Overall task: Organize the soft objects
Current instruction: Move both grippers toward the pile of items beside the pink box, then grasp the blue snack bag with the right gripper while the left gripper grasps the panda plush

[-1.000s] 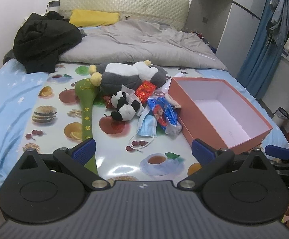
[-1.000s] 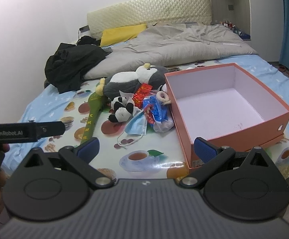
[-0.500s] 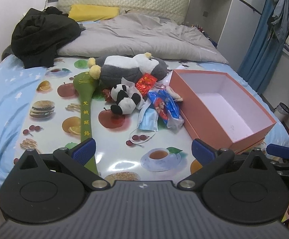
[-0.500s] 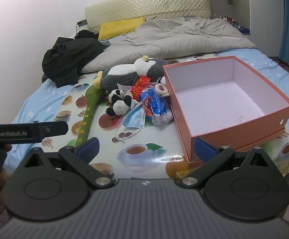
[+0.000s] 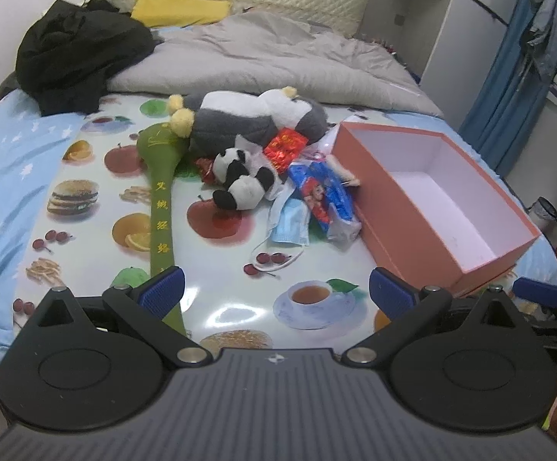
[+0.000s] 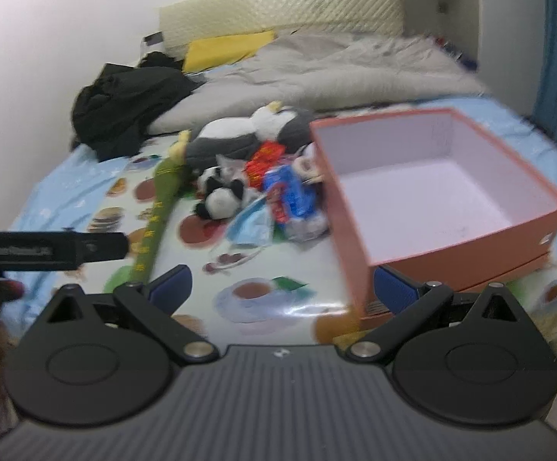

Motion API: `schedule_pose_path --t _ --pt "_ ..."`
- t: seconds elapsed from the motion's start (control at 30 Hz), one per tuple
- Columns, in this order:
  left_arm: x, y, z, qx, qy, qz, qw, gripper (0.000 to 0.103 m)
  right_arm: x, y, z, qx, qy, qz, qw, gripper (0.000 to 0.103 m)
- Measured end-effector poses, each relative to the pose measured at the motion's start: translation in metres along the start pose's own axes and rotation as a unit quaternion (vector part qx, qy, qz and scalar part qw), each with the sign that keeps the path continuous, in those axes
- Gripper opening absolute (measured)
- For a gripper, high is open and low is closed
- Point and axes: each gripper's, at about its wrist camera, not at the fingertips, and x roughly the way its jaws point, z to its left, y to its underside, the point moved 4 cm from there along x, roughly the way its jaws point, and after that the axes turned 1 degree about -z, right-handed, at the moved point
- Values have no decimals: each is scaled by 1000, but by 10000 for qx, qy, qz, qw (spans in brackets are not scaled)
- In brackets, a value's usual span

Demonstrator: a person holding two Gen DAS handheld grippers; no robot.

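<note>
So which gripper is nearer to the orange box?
Right. The right gripper has one fingertip right at the orange box front corner; the left gripper hangs left of it, before the pile.

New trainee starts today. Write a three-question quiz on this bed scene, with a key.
1. True or false: the orange box already holds a toy.
2. What lies nearest the box: (a) small panda plush, (b) blue snack packet, (c) green plush stick?
3. Fill in: both the left gripper and right gripper are ____.

Key: 1 false, it holds nothing. 2 b. 3 open.
</note>
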Motion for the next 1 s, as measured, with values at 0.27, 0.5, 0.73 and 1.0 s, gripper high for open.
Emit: schedule_pose_path --t 0.27,0.5,0.73,1.0 --pt "44 -6 25 -111 -72 111 9999 102 39 -2 17 -411 -118 53 9991 97" --pt "99 -22 48 -201 -182 153 9995 100 85 -13 24 -494 -148 -17 9987 98" --pt "153 -45 58 -146 -29 163 9998 89 133 -24 29 -781 55 49 9969 91" --pt "216 -68 62 -10 193 286 9994 78 186 -29 28 -960 320 234 9946 68"
